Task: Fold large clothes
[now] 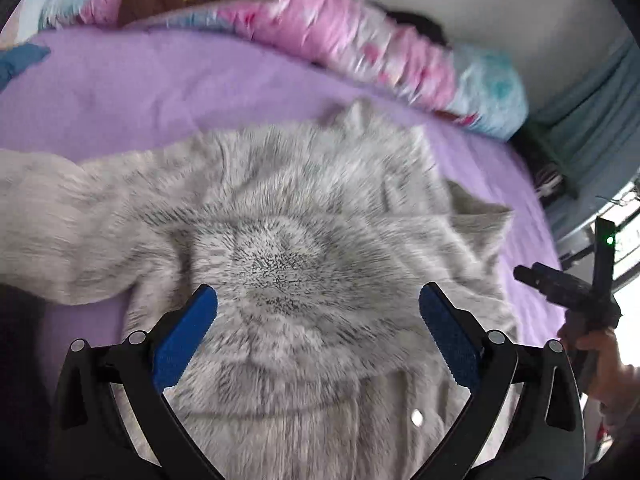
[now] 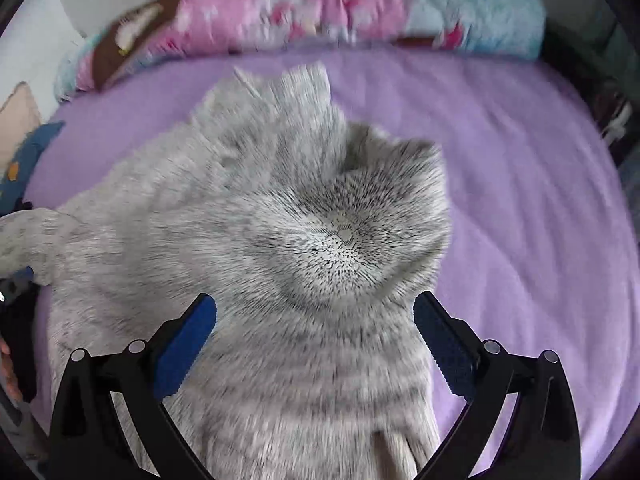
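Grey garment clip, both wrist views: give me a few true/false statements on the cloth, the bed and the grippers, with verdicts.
1. The grey garment lies on a purple sheet. True.
2. The left gripper is clamped on the cloth. False: its jaws stand wide apart, with the cloth showing between them.
3. The right gripper is open. True.
4. A pink and blue quilt lies along the far edge of the bed. True.
5. The garment is already folded into a neat square. False: it is rumpled, with a sleeve stretched out to the side.
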{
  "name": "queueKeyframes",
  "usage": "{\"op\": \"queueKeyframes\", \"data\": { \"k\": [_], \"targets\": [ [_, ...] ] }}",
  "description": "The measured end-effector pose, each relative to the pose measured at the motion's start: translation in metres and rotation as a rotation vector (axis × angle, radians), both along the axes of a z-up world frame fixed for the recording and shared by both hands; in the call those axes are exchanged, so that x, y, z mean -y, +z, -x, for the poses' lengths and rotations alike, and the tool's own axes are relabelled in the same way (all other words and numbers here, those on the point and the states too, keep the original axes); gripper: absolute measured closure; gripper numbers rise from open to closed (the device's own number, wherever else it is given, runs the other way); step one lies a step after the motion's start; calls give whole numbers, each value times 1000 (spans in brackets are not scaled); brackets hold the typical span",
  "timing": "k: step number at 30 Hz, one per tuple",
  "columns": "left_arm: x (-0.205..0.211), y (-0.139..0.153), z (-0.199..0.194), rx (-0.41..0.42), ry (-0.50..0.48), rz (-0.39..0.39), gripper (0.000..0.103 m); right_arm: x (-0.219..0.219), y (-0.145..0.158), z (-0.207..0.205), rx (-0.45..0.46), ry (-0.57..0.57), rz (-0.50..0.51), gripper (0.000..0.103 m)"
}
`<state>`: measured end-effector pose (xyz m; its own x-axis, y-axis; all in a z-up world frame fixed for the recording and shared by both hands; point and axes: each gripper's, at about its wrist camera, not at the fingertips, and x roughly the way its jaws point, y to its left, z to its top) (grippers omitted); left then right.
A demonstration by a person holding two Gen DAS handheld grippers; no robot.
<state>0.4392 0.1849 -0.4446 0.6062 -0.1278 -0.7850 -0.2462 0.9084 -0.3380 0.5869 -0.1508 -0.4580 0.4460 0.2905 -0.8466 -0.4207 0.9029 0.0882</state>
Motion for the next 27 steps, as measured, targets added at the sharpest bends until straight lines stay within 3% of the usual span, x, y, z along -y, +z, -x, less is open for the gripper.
{"op": "queueKeyframes", "data": {
  "k": [3,6,10,17,21,27],
  "targets": [
    [4,37,28,4,-9,-68,6,23,22,29,7,12,-26,6],
    [-1,57,50,-57,23,-122,6,34,36,67,-1,34,-45,6],
    [-15,60,71,-145,60,-197,6,55,39,97,-19,11,-45,6],
    [-65,49,77,-158,104,-187,6,54,23,128,-46,-67,-35,6],
    [-117,36,88,-148,132,-124,6,9,5,132,-89,-124,-21,6],
    [-188,14,95,-156,103,-74,6,-102,-4,141,-49,-152,13,6]
  ]
}}
